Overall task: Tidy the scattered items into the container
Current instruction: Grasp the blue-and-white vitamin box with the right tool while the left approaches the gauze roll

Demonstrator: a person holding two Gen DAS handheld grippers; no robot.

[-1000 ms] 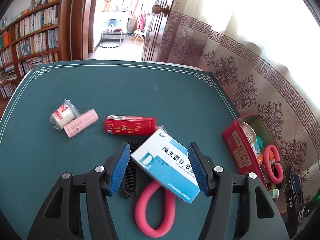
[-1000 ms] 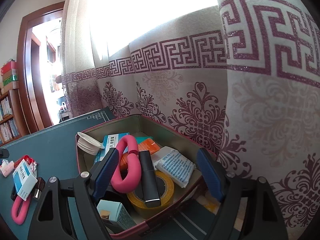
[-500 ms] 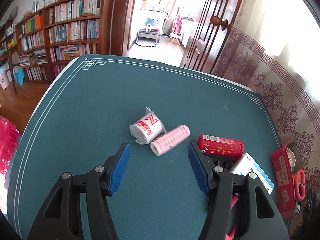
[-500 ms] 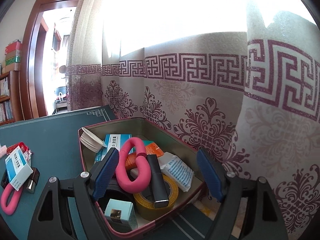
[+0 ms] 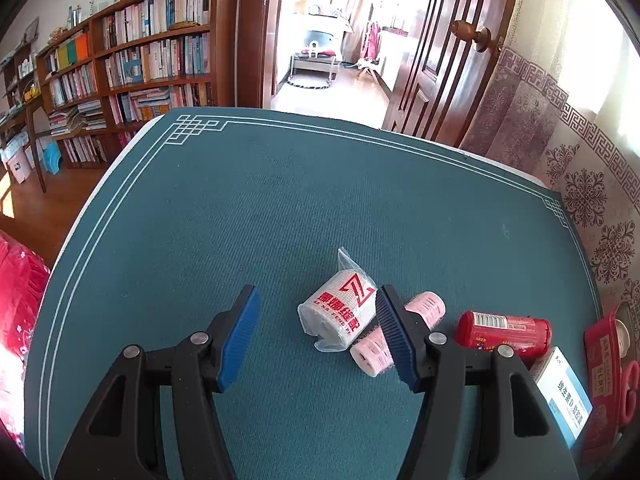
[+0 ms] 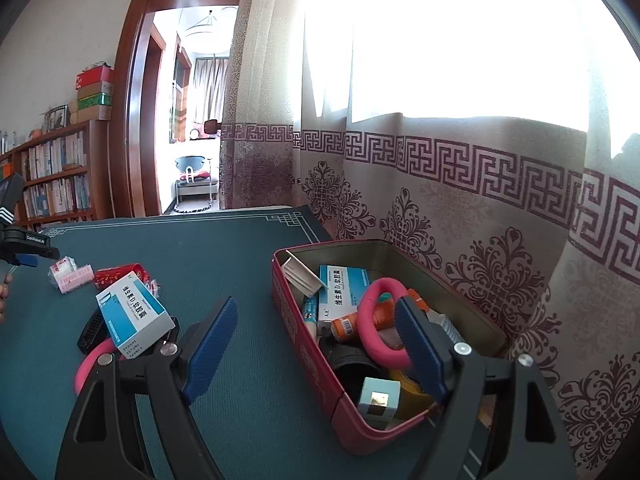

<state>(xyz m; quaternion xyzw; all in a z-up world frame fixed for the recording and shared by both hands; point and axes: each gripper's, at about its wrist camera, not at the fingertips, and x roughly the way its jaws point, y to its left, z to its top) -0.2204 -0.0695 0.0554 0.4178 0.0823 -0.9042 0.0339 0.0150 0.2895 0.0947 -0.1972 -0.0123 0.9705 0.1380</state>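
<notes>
On the green worktop (image 5: pixel 280 208) a wrapped bandage roll (image 5: pixel 340 312) lay just ahead of the left claw (image 5: pixel 318 334), spread wide and empty, touching a pink roller (image 5: pixel 428 308). Well apart, the right claw (image 6: pixel 316 354), likewise spread, hung over the red tin's (image 6: pixel 304 344) near wall.

Bright daylight; window (image 6: pixel 460 40) blown out; fisheye bending, dark corners; focus sharp.

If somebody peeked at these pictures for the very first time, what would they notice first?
Probably the red tin by the curtain, stuffed with things, with a bright pink ring poking up in the middle. Next, the white wrapped roll on the green table, sitting between the open blue fingers of the left gripper. The right gripper hangs open over the tin's near edge.
</notes>
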